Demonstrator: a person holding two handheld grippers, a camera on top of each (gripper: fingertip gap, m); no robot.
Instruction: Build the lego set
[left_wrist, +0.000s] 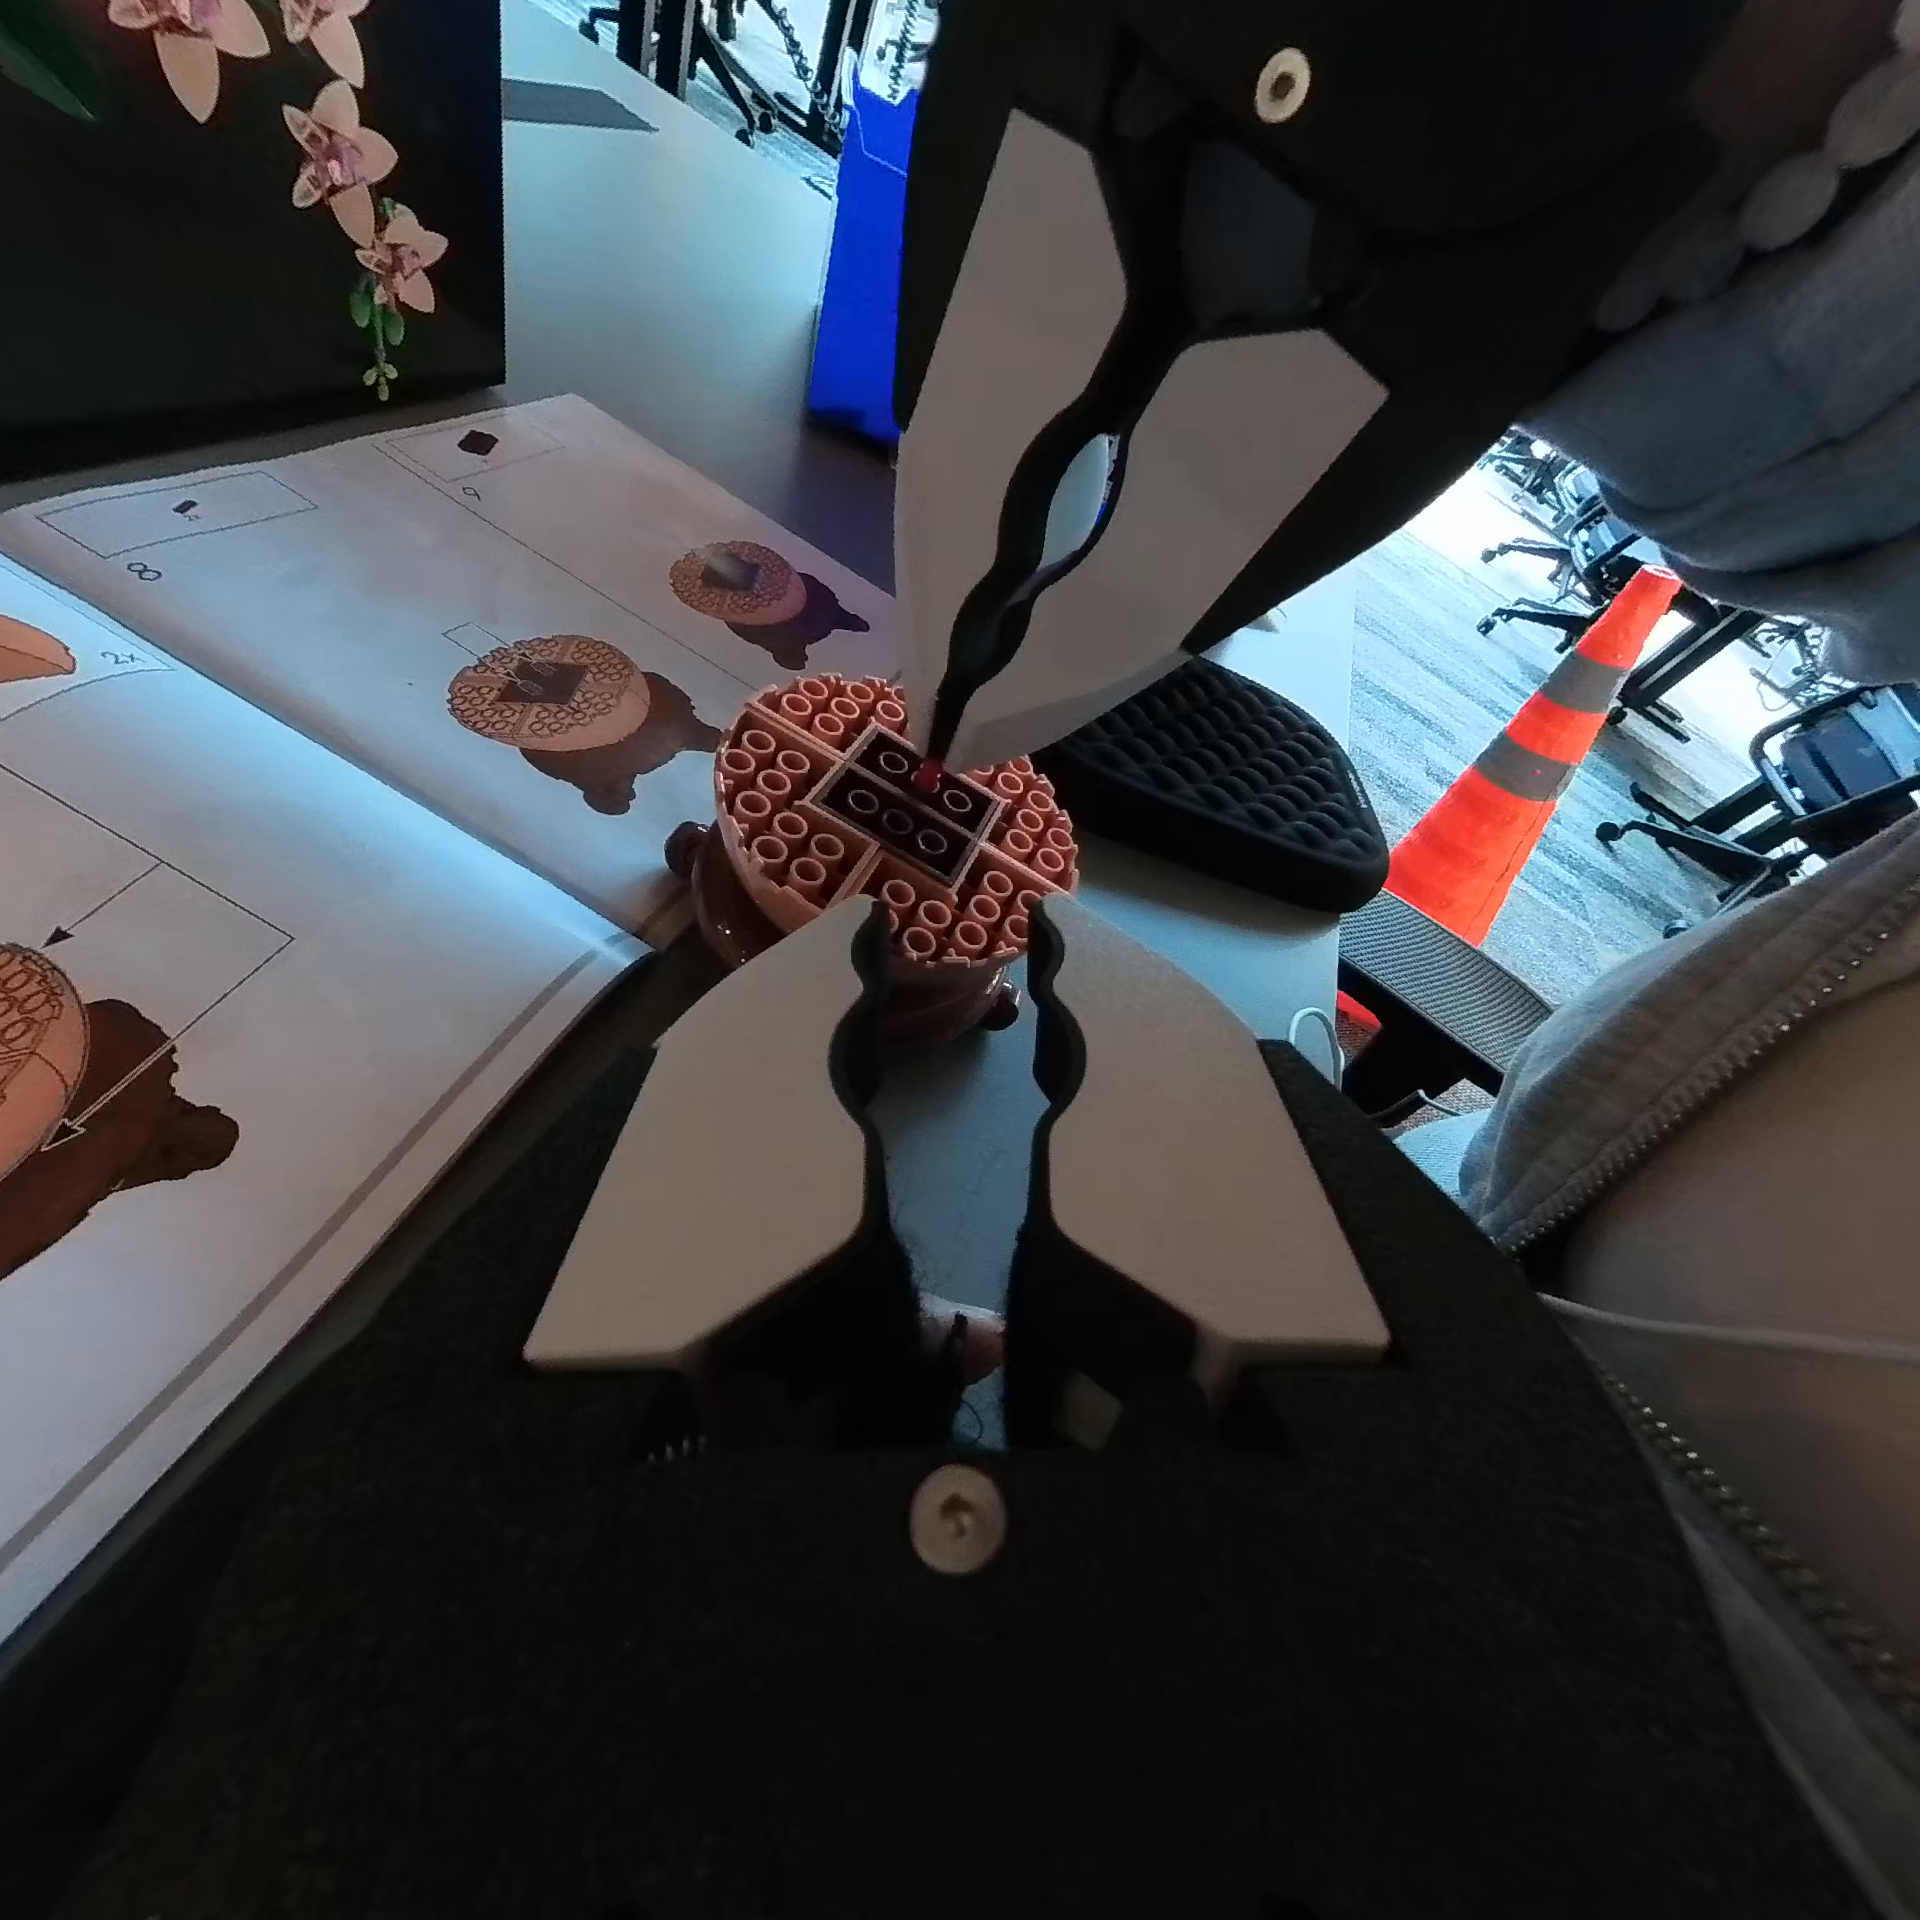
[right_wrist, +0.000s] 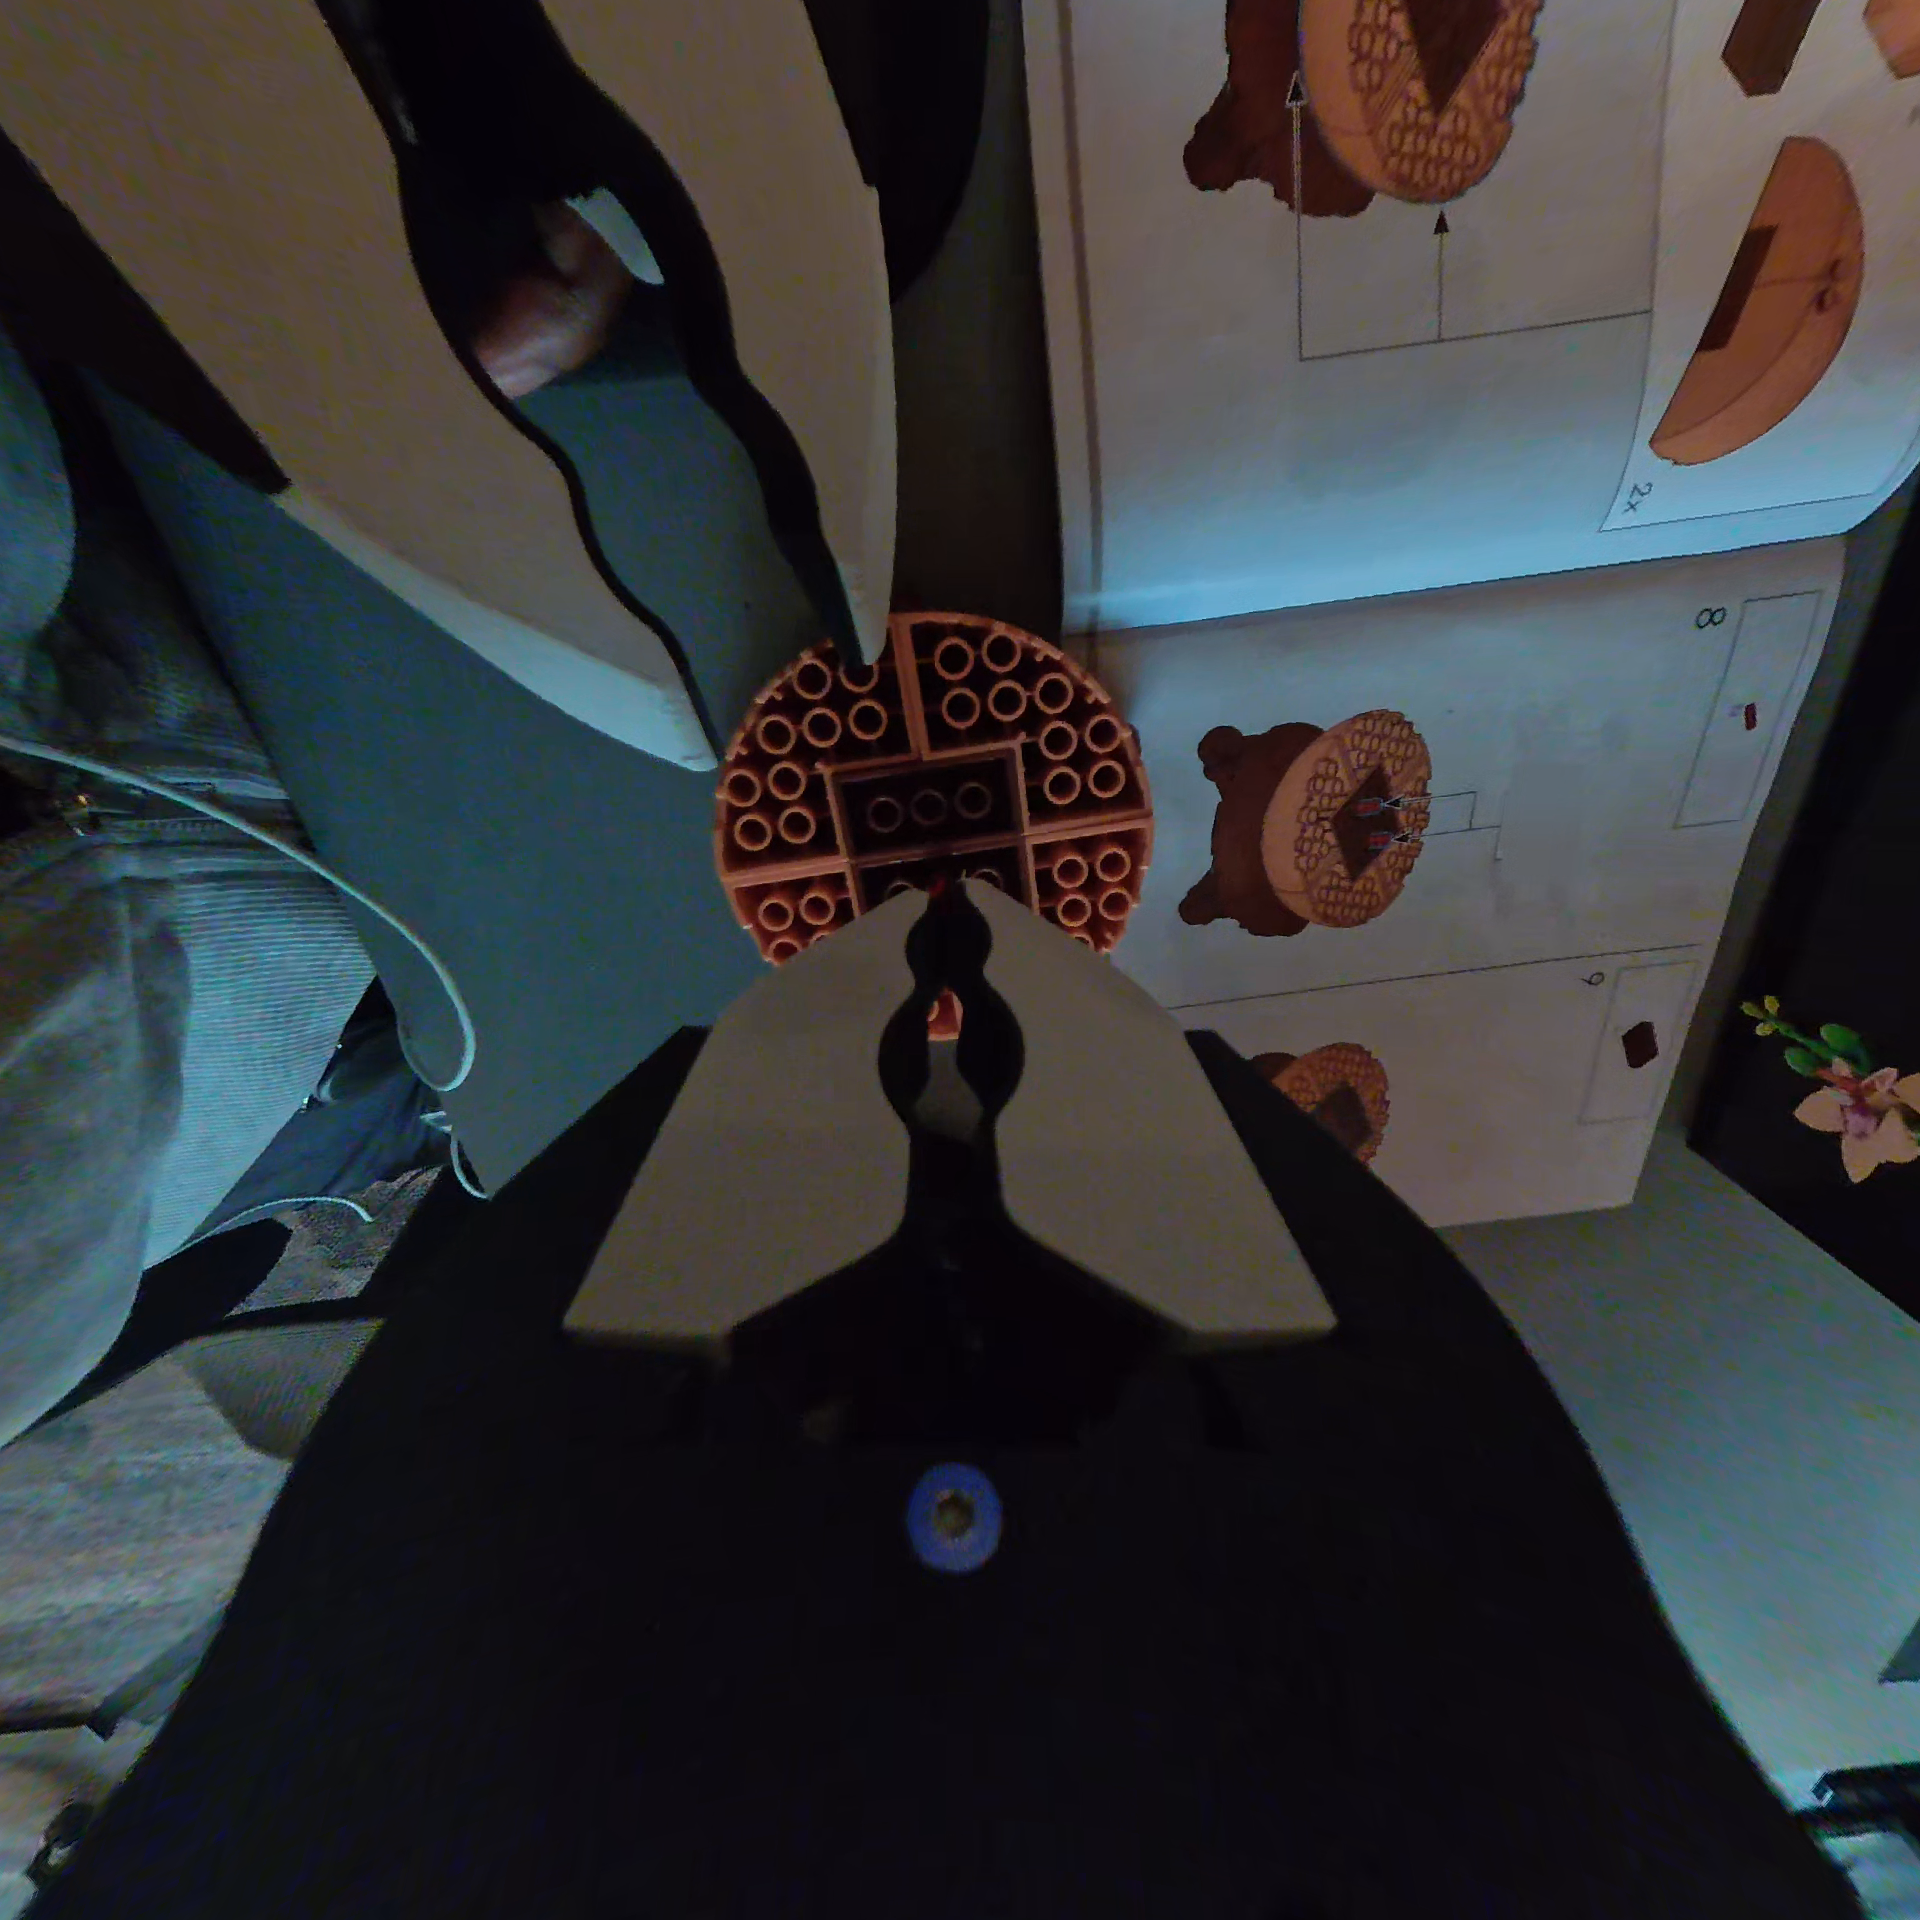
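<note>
A round pink lego assembly on a brown base is turned underside up, with its tubes showing. Dark brown bricks fill its centre. My left gripper is shut on the near rim of the assembly and holds it above the table edge. In the right wrist view the left gripper comes in from the upper left, with its tips on the assembly's rim. My right gripper is shut on a small red piece. It holds the red piece on the dark bricks. In the left wrist view the right gripper comes down from above.
An open instruction booklet lies on the table to the left, also in the right wrist view. A black box with orchid pictures stands behind it. A black mesh chair seat, an orange cone and a blue bin lie beyond. The gap from one gripper's tips to the other's is roughly 4 cm.
</note>
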